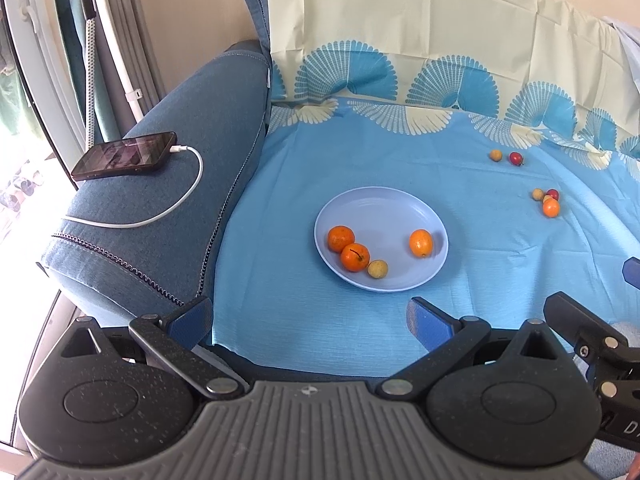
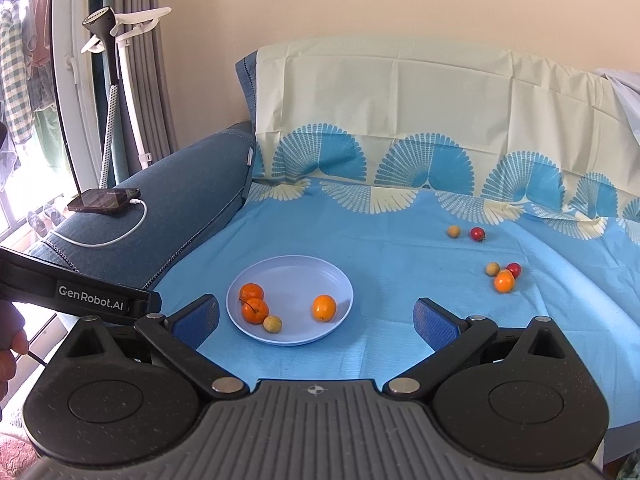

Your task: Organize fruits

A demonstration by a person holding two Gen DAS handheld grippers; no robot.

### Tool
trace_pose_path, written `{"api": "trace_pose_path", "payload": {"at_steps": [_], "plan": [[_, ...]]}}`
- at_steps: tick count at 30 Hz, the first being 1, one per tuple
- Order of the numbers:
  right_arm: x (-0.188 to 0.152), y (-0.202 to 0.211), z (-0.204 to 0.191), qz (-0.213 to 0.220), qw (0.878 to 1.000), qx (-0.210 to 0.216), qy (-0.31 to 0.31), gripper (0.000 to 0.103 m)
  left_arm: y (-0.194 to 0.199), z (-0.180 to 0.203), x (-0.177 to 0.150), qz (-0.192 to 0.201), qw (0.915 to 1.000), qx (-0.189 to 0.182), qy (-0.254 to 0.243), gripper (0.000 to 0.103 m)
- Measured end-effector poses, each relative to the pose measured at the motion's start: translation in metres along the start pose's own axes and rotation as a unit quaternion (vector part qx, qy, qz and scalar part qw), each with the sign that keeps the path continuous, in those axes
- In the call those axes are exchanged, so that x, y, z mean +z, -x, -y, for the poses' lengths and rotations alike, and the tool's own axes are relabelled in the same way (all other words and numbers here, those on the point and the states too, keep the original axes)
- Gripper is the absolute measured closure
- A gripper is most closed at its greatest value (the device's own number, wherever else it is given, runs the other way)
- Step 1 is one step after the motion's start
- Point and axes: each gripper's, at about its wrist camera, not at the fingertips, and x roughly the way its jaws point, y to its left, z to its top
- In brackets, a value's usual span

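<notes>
A pale blue plate (image 1: 384, 204) (image 2: 296, 270) lies on the blue cloth and holds two tangerines (image 1: 348, 248) (image 2: 253, 301), a kumquat (image 1: 421, 243) (image 2: 324, 308) and a small tan longan (image 1: 377, 269) (image 2: 272, 324). Loose on the cloth to the right lie a longan (image 1: 495, 155) (image 2: 453, 231) beside a cherry tomato (image 1: 516, 158) (image 2: 477, 234), and a cluster of a small orange (image 1: 551, 207) (image 2: 504, 281), a longan and a tomato. My left gripper (image 1: 310, 318) is open and empty, just short of the plate. My right gripper (image 2: 316, 318) is open and empty too, over the plate's near rim.
A blue sofa armrest (image 1: 168, 208) (image 2: 168, 184) at the left carries a phone (image 1: 125, 155) (image 2: 105, 199) on a white charging cable. The cloth-draped backrest (image 1: 400, 20) rises behind. A garment steamer stand (image 2: 110, 80) is by the window. The right gripper's body shows at the left view's right edge.
</notes>
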Motion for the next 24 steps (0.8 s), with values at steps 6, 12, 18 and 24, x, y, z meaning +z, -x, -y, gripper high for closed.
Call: {"api": "trace_pose_path", "payload": {"at_steps": [6, 12, 18, 24], "plan": [[-0.001, -0.002, 0.012, 0.000, 1.000, -0.009, -0.014, 0.001, -0.004, 0.006, 0.005, -0.004, 1.0000, 0.003, -0.006, 0.000], [-0.004, -0.010, 0.035, -0.004, 0.999, -0.034, -0.041, 0.001, -0.013, 0.019, 0.018, -0.009, 0.9998, 0.001, -0.019, 0.000], [-0.006, -0.020, 0.064, -0.006, 0.996, -0.063, -0.070, 0.001, -0.029, 0.040, 0.035, -0.017, 0.9994, -0.008, -0.030, 0.000], [-0.009, -0.032, 0.097, -0.008, 0.991, -0.101, -0.092, 0.001, -0.049, 0.073, 0.056, -0.016, 0.9983, -0.021, -0.053, 0.000]]}}
